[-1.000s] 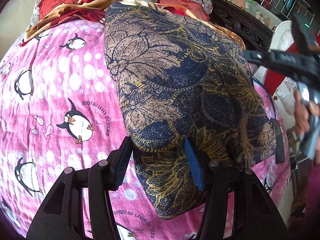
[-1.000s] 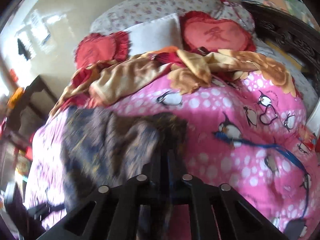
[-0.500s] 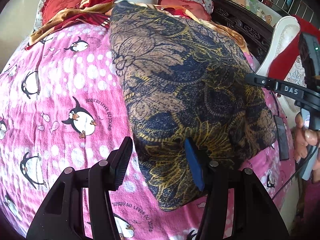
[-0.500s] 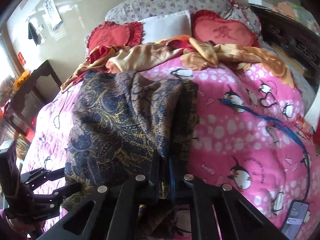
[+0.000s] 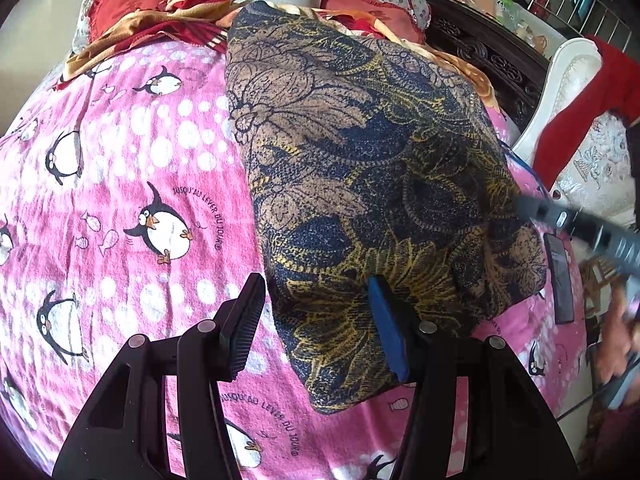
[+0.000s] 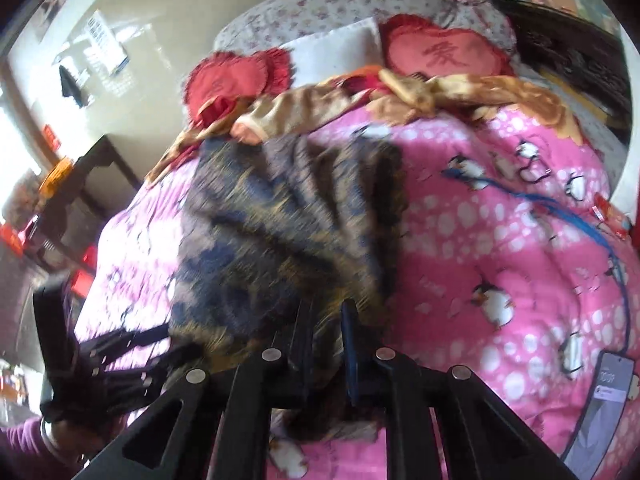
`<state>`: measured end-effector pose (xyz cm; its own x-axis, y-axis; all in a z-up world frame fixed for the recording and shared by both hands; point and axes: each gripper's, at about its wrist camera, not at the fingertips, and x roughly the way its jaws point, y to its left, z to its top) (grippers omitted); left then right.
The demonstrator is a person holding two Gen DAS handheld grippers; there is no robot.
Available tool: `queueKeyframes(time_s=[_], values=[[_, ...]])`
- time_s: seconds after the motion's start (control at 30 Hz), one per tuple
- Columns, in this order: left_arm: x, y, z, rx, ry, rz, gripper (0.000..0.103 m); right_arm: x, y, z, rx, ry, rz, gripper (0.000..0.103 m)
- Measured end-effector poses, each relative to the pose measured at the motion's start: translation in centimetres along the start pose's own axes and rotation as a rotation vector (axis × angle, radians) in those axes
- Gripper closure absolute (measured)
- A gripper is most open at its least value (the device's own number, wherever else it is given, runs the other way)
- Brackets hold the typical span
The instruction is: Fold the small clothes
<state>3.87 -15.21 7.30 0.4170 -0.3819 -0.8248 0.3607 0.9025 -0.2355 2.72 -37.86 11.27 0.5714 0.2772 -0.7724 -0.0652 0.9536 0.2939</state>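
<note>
A dark blue garment with a gold and tan flower print [image 5: 360, 168] lies spread on the pink penguin blanket [image 5: 132, 152]. My left gripper [image 5: 316, 304] is open over the garment's near left corner: the blue pad [image 5: 386, 332] is above the cloth, the black finger above the blanket. Neither presses on it. In the right wrist view the garment [image 6: 280, 232] is blurred. My right gripper [image 6: 326, 308] has the garment's right edge between its pads, and its jaws are opening slightly. The left gripper [image 6: 172, 342] shows at the lower left, in a hand with a purple sleeve.
A phone [image 6: 608, 384] lies on the blanket's right side with a blue cable [image 6: 560, 208] running from it. Red heart pillows [image 6: 444, 54] and a crumpled gold and red cloth [image 6: 304, 108] fill the head of the bed. A dark carved headboard [image 5: 492, 52] and a white chair [image 5: 572, 80] stand at the right.
The right gripper has moved down along the garment's right side with the edge in its jaws, and a narrow gap now shows between them. The left gripper has stayed put.
</note>
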Motion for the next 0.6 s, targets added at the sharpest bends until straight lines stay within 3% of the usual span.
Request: queueKeyframes(time_s=[0.07,0.1,0.2,0.3,0.43,0.5,0.57,0.6], values=[[-0.4,-0.2,0.0,0.004,-0.004,-0.001,0.05,1.2,0.7,-1.3,-0.045,0.038,-0.04,0.091],[-0.6,-0.3,0.0,0.005,-0.008,-0.001,0.05,2.0,0.7,-2.1,-0.069,0.057,-0.109,0.091],[-1.2,-0.3,0.0,0.005,-0.012,0.0,0.05,2.8,-0.7,-3.8,-0.04,0.072,-0.211,0.091],[-1.5,-0.3,-0.1,-0.004,-0.018,0.002,0.05,1.5,-2.0,-4.1,0.049,0.032,-0.14,0.091],[-1.8,-0.4,-0.1,-0.025,-0.03,0.007,0.05,-0.3,-0.8,-3.7,0.012,-0.018,-0.149,0.089],[-2.0,-0.6,0.0,-0.024,-0.039,0.007,0.05,-0.8,-0.2,-3.2,0.009,-0.04,-0.137,0.079],[-2.3,-0.6,0.3,-0.023,-0.052,-0.005,0.05,-1.2,-0.2,-2.8,0.032,-0.069,-0.104,0.053],[-2.5,-0.5,0.5,-0.027,-0.059,-0.014,0.047,-1.4,-0.3,-2.6,0.044,-0.084,-0.089,0.052]])
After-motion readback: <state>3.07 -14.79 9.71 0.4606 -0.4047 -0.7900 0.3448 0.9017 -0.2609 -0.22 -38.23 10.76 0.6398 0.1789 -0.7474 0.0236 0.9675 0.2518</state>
